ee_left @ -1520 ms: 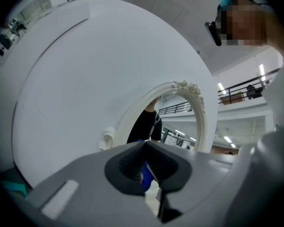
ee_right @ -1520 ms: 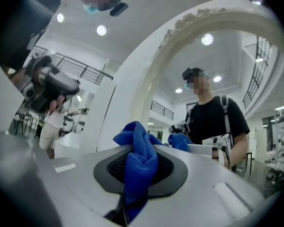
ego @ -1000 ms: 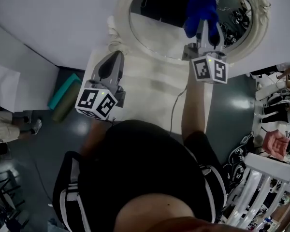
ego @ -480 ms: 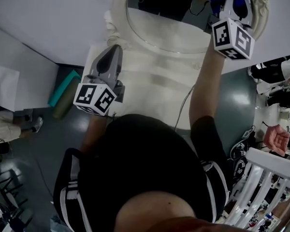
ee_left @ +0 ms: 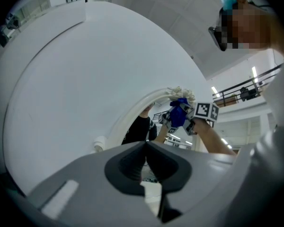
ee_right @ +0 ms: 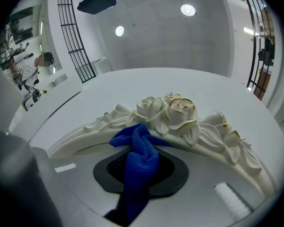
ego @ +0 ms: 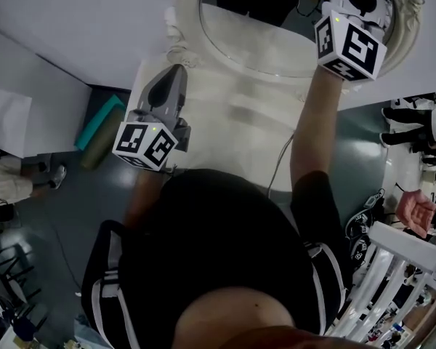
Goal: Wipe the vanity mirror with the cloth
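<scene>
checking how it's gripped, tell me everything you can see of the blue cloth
The cloth is bright blue, a fine woven, microfibre-looking fabric, twisted into a bunched, creased strip. The right gripper has its jaws shut on its middle. Its free upper end fans out against the cream mirror frame, just below the carved roses; its lower end drops out of view.

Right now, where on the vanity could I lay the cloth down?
The white tabletop is bare between the mirror frame, left hand-held gripper and cable. Crowded near the right hand-held gripper, holding the cloth.
</scene>
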`<state>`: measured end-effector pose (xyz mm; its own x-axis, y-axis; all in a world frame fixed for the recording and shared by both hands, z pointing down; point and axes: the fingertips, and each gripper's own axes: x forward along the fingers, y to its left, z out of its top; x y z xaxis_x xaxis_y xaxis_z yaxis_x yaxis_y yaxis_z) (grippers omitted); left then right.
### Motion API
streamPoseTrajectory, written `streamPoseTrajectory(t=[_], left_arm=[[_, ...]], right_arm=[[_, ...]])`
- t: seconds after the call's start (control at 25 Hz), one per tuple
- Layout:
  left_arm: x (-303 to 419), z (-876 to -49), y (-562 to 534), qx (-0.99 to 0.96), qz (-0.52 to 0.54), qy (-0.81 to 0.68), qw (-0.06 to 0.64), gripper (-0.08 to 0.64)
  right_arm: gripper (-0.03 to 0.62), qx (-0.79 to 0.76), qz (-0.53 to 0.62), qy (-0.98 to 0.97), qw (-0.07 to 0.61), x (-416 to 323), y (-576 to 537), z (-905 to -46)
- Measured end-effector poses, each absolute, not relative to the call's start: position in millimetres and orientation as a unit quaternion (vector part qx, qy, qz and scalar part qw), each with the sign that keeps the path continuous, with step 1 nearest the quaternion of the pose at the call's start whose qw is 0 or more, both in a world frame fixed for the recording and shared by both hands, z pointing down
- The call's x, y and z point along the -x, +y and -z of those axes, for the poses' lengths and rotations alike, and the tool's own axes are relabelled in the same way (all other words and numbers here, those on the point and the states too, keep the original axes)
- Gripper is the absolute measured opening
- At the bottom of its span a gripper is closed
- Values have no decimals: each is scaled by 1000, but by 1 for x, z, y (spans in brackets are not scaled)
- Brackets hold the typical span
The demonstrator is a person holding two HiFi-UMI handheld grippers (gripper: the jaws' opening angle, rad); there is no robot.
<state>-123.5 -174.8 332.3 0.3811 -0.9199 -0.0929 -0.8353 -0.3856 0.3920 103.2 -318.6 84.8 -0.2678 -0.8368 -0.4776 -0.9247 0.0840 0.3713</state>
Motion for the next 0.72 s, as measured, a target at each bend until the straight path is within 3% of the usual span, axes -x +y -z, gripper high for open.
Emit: streamPoseTrajectory(t=[0.36,0.72], left_arm=[[131,-336,-173,-812,154,-544,147,11],[160,-344,-173,-792,156,-570,154,11]], right_arm=[[51,547,-408,730,-36,-22,-327,-112],[51,484,-449,742,-114,53,-332,-196]])
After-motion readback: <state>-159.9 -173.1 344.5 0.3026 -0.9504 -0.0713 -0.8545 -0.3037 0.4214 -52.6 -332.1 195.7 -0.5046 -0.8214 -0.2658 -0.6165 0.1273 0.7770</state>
